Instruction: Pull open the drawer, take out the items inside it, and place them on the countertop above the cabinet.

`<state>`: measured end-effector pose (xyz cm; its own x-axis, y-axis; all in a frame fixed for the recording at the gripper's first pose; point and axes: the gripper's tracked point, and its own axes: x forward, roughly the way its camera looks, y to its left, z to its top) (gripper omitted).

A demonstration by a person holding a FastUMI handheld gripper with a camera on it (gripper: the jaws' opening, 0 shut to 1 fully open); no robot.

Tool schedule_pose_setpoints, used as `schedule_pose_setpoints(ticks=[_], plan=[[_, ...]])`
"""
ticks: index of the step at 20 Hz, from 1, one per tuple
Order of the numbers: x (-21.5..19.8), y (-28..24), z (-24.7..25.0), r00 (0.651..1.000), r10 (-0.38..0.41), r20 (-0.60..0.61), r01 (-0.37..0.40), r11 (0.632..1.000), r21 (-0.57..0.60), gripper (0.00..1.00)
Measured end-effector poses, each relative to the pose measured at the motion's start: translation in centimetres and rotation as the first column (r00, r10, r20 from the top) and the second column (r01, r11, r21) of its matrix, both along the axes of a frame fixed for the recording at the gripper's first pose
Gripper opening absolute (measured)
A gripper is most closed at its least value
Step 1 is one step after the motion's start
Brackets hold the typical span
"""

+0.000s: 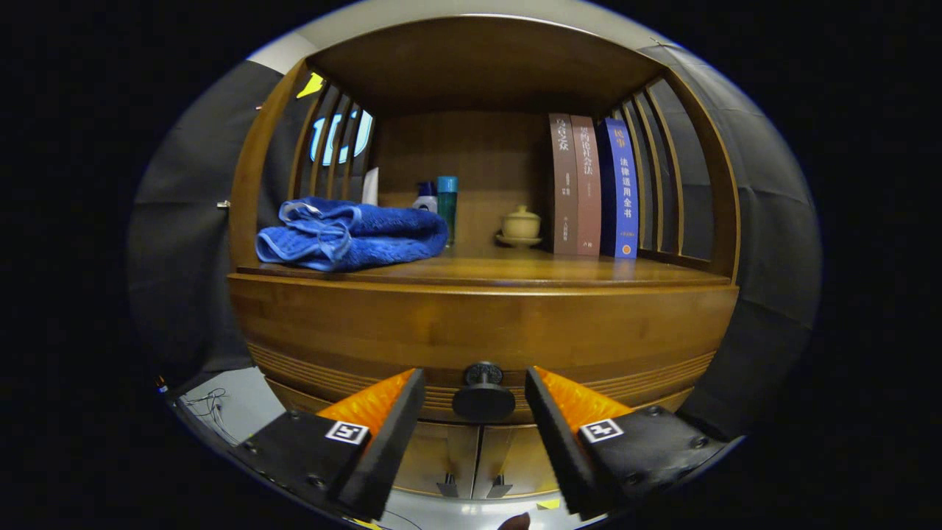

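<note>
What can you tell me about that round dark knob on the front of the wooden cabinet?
The drawer knob is dark and round, a wide disc on a short neck with a ridged base, looking like metal. It sticks out from the grooved lower edge of the shut drawer front, above two small cabinet doors. It sits between the open gripper fingers, which flank it without touching.

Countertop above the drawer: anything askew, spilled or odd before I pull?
Nothing stands out. The blue towel lies folded, the bottles, lidded cup and books stand upright. The drawer knob sits between the open gripper fingers, untouched.
</note>
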<state>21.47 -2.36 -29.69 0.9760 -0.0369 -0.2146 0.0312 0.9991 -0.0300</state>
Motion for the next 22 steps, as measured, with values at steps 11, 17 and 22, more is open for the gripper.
schedule_pose_setpoints(ticks=[11, 17, 22], plan=[[-0.3, -0.3, -0.7, 0.999, -0.008, -0.034, 0.009, 1.0, 0.028, 0.33], [-5.0, -0.3, -0.4, 0.999, -0.013, -0.031, 0.014, 0.998, 0.055, 0.33], [-9.4, -0.1, -0.1, 0.999, -0.009, -0.032, 0.011, 0.998, 0.065, 0.33]])
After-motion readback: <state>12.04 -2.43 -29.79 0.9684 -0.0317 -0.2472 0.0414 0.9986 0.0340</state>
